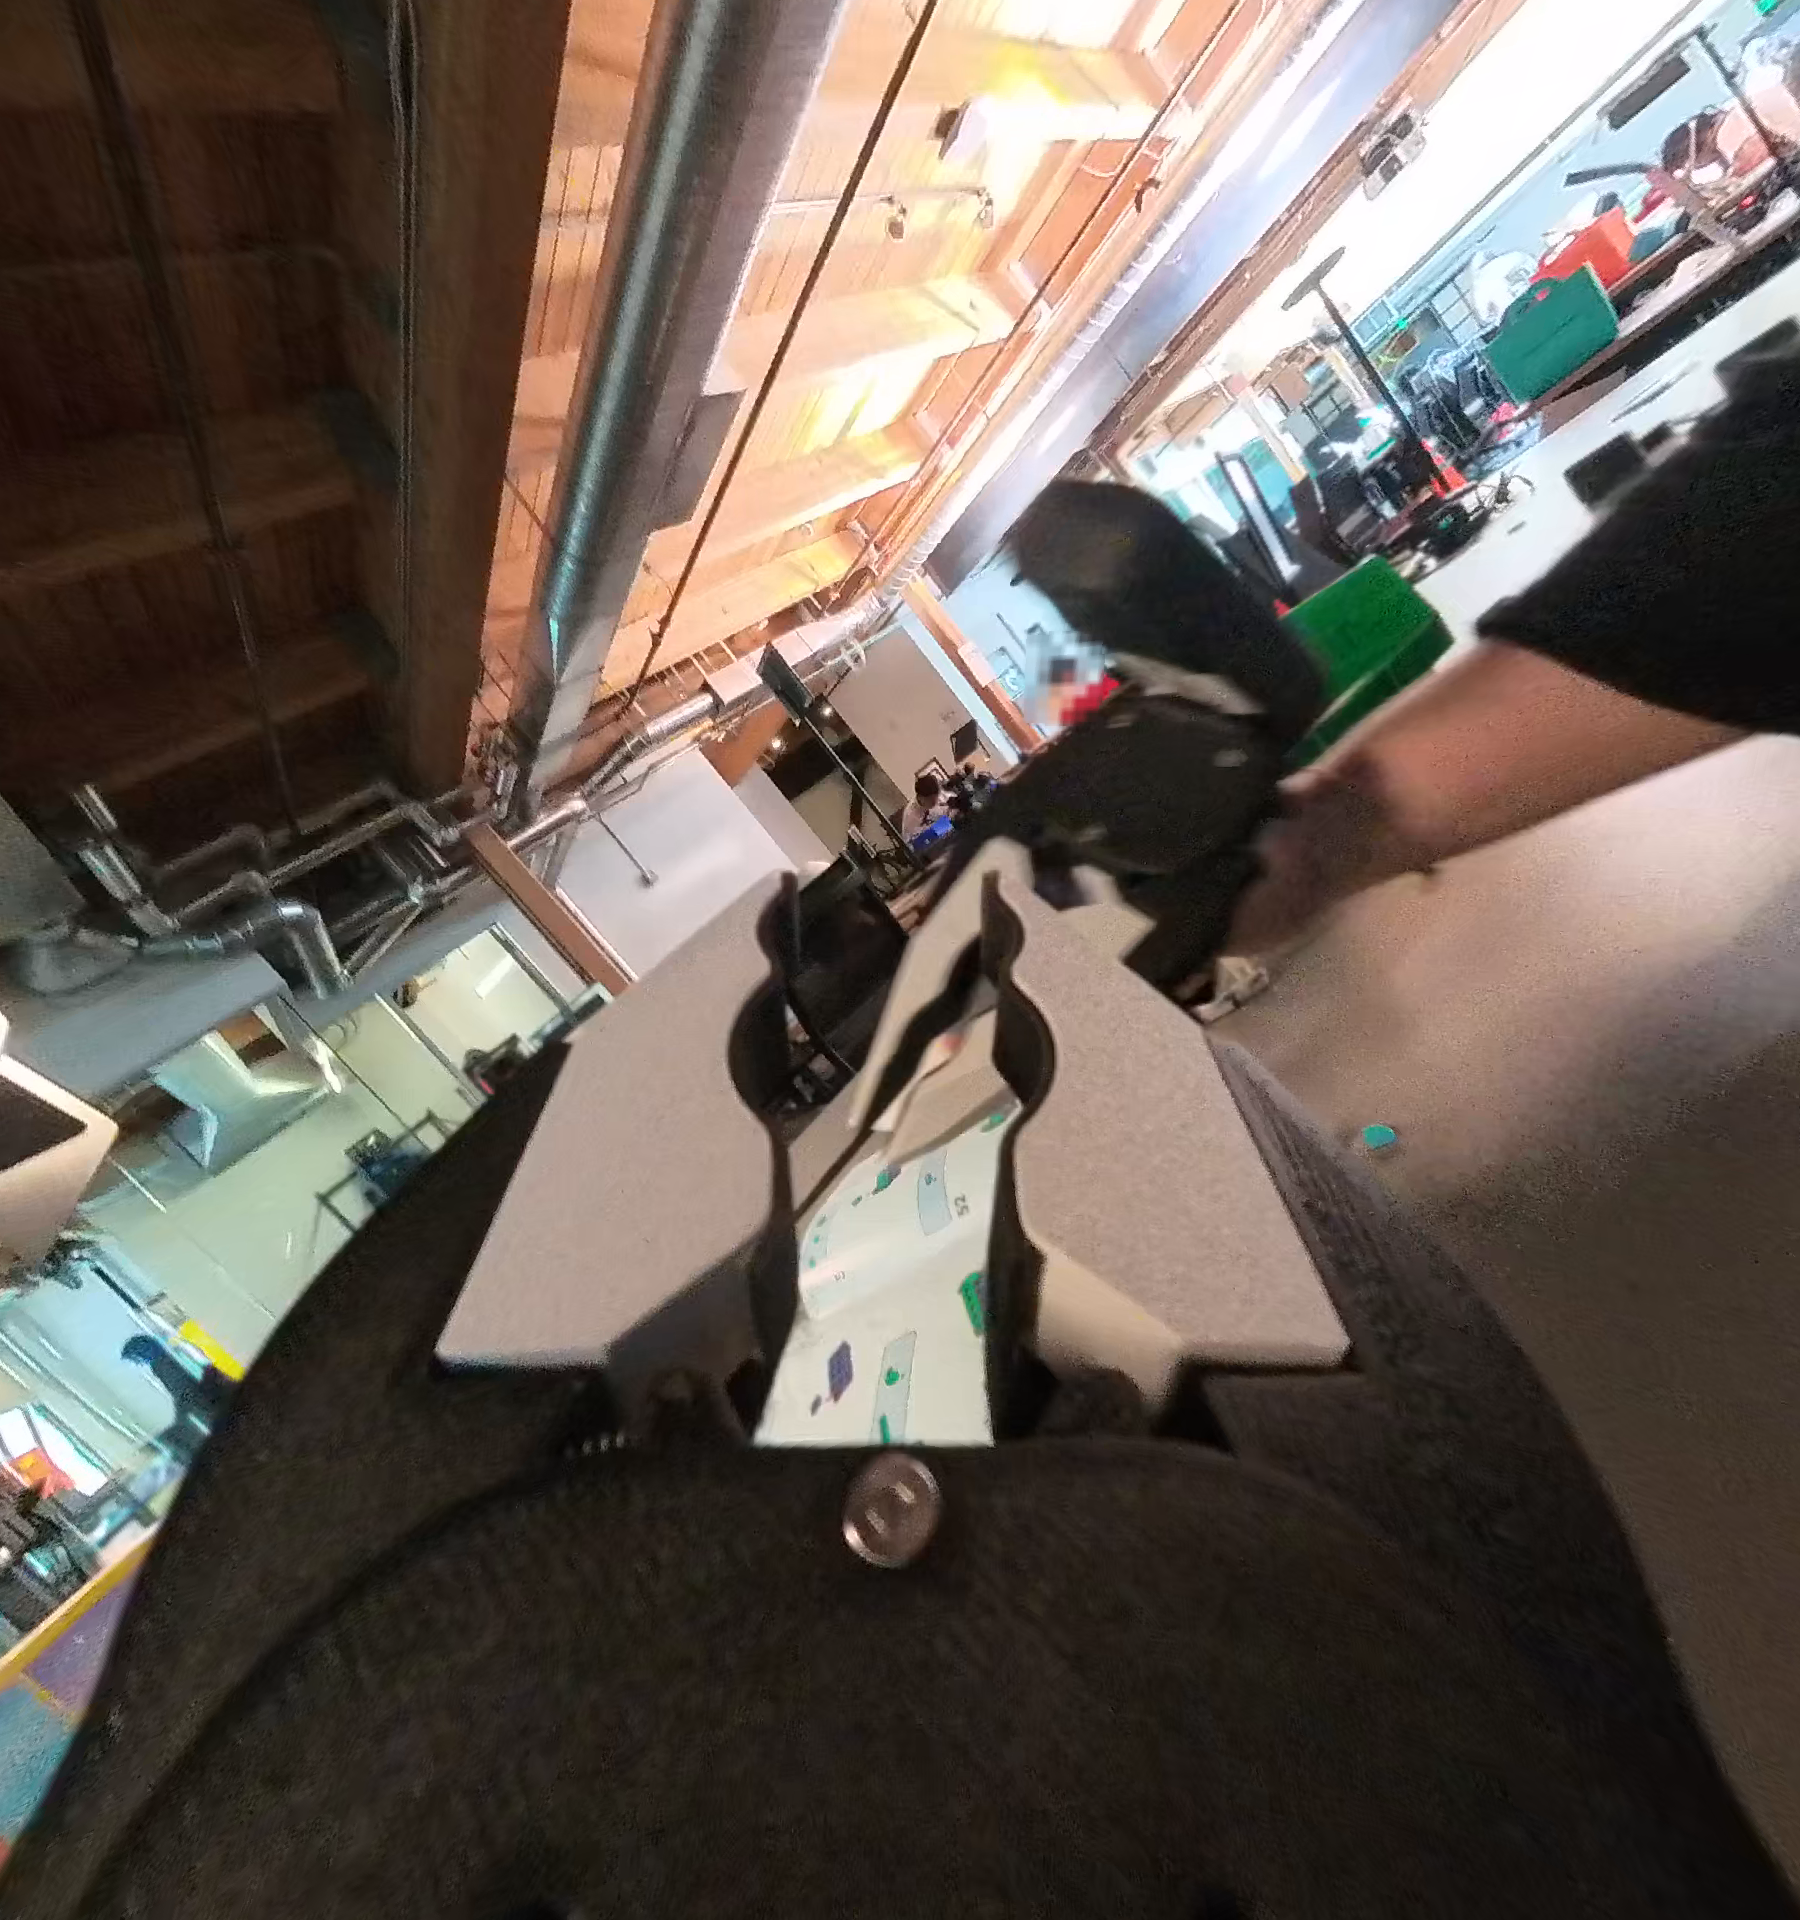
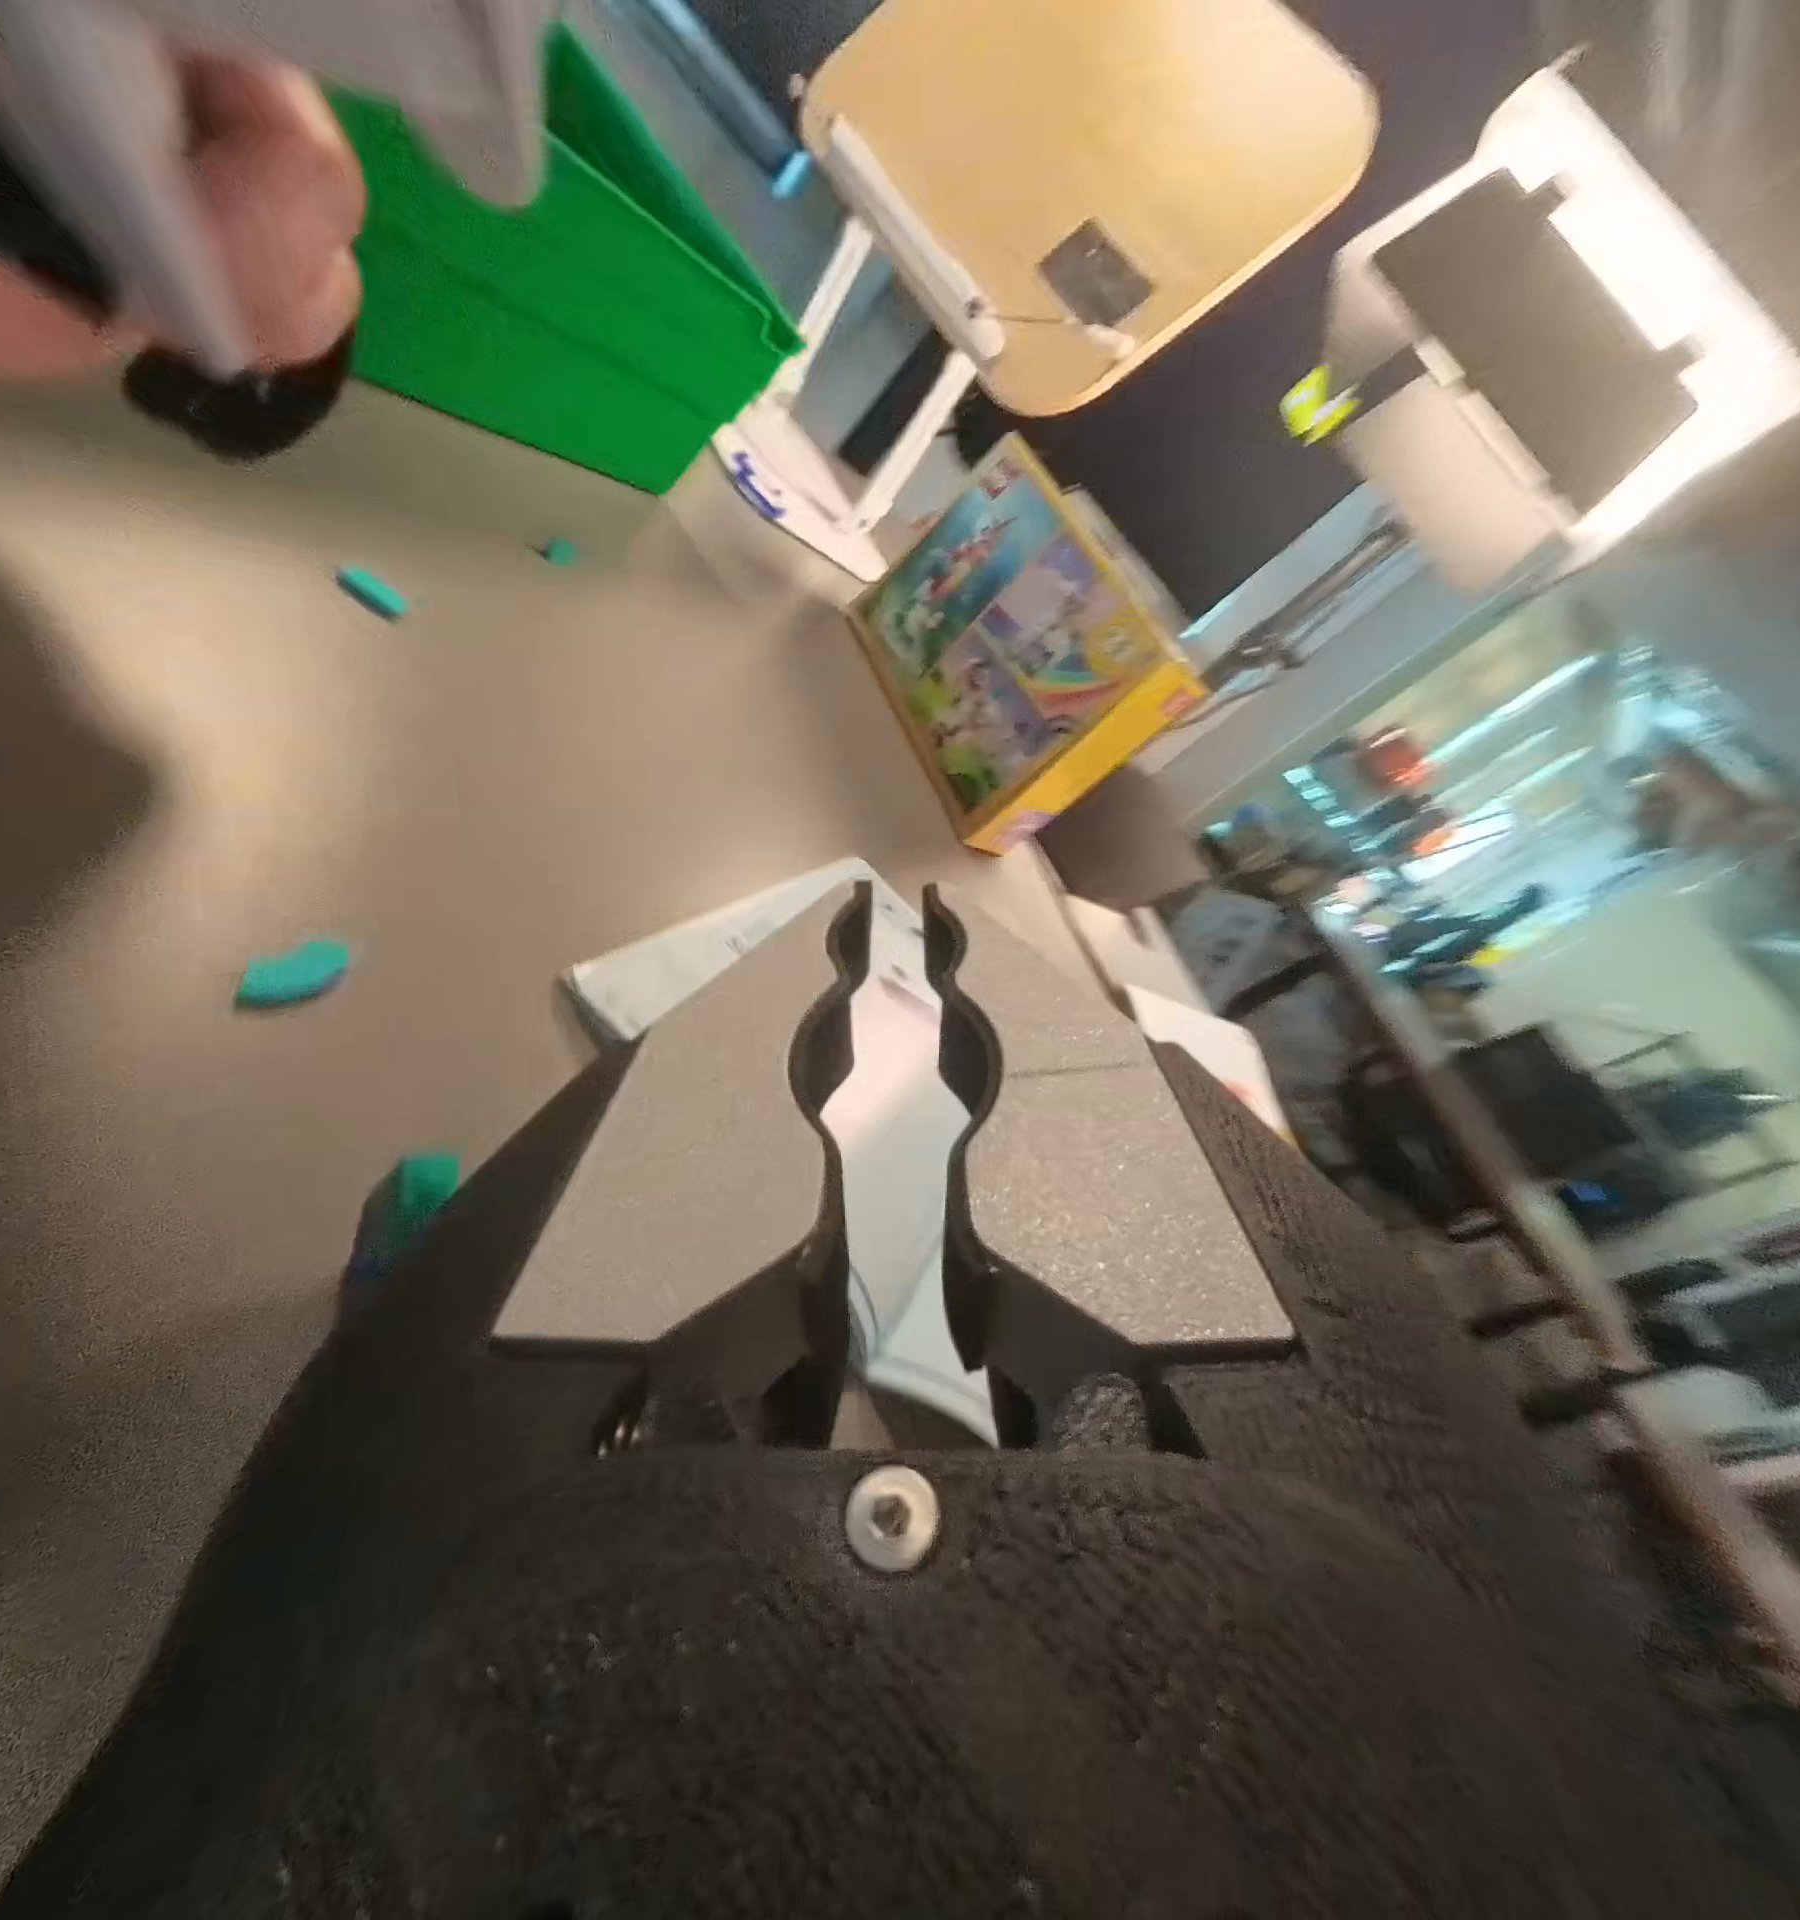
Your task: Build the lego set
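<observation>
The instruction booklet (image 1: 875, 1299) lies open on the grey table (image 2: 200, 779). My left gripper (image 1: 891, 899) hovers over it, open and empty, and a lifted page (image 1: 922, 1013) shows in the gap. My right gripper (image 2: 893, 894) is over the booklet's far part (image 2: 667, 966). Its jaws stand a thin gap apart with a white page between them; I cannot tell whether they grip it. Small teal pieces (image 2: 293, 971) (image 2: 371, 592) (image 2: 423, 1184) lie loose on the table. The right gripper's black body (image 1: 1135, 769), held in a hand, shows blurred in the left wrist view.
A green bin (image 2: 543, 343) stands at the table's back, also seen in the left wrist view (image 1: 1363, 634). The yellow set box (image 2: 1021, 644) stands near the table's far edge. A hand (image 2: 252, 208) with the other gripper is at the upper left, blurred. Left tips to right tips: about 12 centimetres.
</observation>
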{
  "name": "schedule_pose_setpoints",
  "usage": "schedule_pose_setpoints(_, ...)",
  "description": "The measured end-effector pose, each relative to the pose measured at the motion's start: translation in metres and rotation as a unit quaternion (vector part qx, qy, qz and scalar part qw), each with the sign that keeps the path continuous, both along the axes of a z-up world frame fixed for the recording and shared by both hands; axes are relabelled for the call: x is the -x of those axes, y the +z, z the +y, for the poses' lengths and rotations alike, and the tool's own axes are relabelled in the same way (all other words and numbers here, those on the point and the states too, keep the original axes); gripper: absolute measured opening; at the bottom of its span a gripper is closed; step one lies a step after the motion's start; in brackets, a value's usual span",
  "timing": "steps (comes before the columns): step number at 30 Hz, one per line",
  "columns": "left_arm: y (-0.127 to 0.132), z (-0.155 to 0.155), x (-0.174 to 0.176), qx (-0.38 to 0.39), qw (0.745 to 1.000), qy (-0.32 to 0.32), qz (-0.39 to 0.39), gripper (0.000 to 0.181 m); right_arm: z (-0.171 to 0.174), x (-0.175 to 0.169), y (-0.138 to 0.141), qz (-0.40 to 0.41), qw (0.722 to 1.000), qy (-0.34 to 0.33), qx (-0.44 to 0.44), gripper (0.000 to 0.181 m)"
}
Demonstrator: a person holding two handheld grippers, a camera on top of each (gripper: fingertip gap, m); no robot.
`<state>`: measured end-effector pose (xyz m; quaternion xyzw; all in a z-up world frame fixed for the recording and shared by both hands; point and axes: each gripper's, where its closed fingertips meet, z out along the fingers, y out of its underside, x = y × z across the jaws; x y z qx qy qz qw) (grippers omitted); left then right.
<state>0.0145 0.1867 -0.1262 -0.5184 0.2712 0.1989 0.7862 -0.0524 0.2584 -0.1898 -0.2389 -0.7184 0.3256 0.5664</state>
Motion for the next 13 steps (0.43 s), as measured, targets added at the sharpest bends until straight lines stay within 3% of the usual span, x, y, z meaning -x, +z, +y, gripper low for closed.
schedule_pose_setpoints(3,-0.003,0.000,-0.007,0.001,1.000,-0.004,0.022,0.034,-0.024,0.037,-0.002,-0.125,0.987,0.064,0.075,0.014)
schedule_pose_setpoints(6,-0.003,-0.002,-0.011,-0.002,1.000,-0.008,0.030,0.033,-0.057,0.071,-0.021,-0.257,0.953,0.108,0.117,0.028)
schedule_pose_setpoints(13,0.004,-0.005,-0.002,-0.010,1.000,-0.003,0.014,0.032,-0.129,0.136,-0.063,-0.361,0.913,0.161,0.097,0.029)
